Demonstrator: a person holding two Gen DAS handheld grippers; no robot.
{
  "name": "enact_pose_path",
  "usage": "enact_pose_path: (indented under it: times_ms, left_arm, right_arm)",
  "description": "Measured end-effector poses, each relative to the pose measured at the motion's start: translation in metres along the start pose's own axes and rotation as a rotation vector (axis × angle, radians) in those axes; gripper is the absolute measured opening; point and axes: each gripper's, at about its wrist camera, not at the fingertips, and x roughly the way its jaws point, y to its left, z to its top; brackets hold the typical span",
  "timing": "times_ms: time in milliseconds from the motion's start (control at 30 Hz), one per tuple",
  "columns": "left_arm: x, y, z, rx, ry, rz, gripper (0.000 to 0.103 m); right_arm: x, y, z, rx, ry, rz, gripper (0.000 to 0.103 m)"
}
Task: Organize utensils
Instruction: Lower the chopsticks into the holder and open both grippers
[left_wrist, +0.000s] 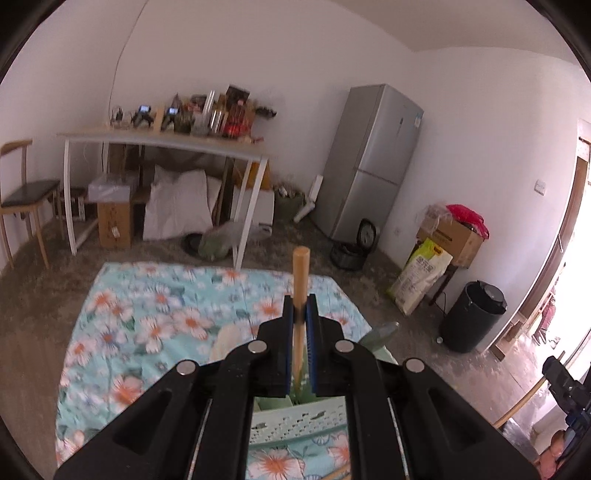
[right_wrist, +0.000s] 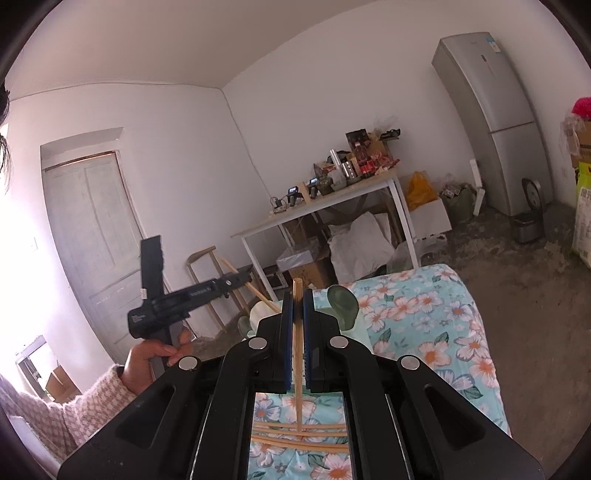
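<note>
My left gripper (left_wrist: 300, 306) is shut on a wooden chopstick (left_wrist: 300, 273) that sticks up past its blue pads. Under it stands a mint green perforated basket (left_wrist: 295, 424) on the floral cloth (left_wrist: 147, 325). My right gripper (right_wrist: 297, 299) is shut on another chopstick (right_wrist: 297, 362), which slants down over several loose chopsticks (right_wrist: 299, 435) lying on the cloth. A green spoon (right_wrist: 343, 302) and a white spoon (right_wrist: 260, 312) rise just beyond its fingers. In the right wrist view a hand (right_wrist: 147, 362) holds the left gripper (right_wrist: 247, 271) up at the left.
The cloth-covered table ends at bare floor ahead. Beyond stand a white table (left_wrist: 166, 142) loaded with bottles and boxes, a chair (left_wrist: 26, 199), a grey fridge (left_wrist: 373, 158), a black bin (left_wrist: 472, 317) and a cardboard box (left_wrist: 450, 236).
</note>
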Motion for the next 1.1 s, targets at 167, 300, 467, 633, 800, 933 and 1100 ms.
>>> enact_pose_path:
  times_ms: [167, 300, 467, 633, 800, 933, 1100]
  left_arm:
    - [-0.003, 0.006, -0.003, -0.045, -0.011, -0.009, 0.046]
    - [-0.019, 0.008, -0.002, -0.047, -0.05, 0.007, 0.062]
    - [-0.052, 0.011, -0.011, -0.03, -0.089, 0.027, 0.074]
    - [-0.09, 0.024, -0.038, -0.054, -0.106, 0.043, 0.081]
    - [-0.106, 0.045, -0.08, -0.104, -0.03, 0.049, 0.083]
    - [-0.109, 0.058, -0.114, -0.135, 0.041, 0.062, 0.083]
    - [-0.107, 0.064, -0.148, -0.167, 0.096, 0.078, 0.083]
  right_arm:
    - [0.0, 0.001, 0.002, -0.007, 0.003, -0.001, 0.003]
    - [0.004, 0.005, 0.007, -0.023, 0.0, 0.006, 0.003]
    - [0.004, 0.018, 0.028, -0.076, -0.045, 0.032, 0.003]
    - [0.007, 0.032, 0.06, -0.118, -0.095, 0.101, 0.003]
    - [0.018, 0.053, 0.089, -0.194, -0.143, 0.139, 0.003]
    - [0.042, 0.075, 0.098, -0.285, -0.143, 0.125, 0.003]
    - [0.08, 0.091, 0.087, -0.409, -0.092, 0.07, 0.003]
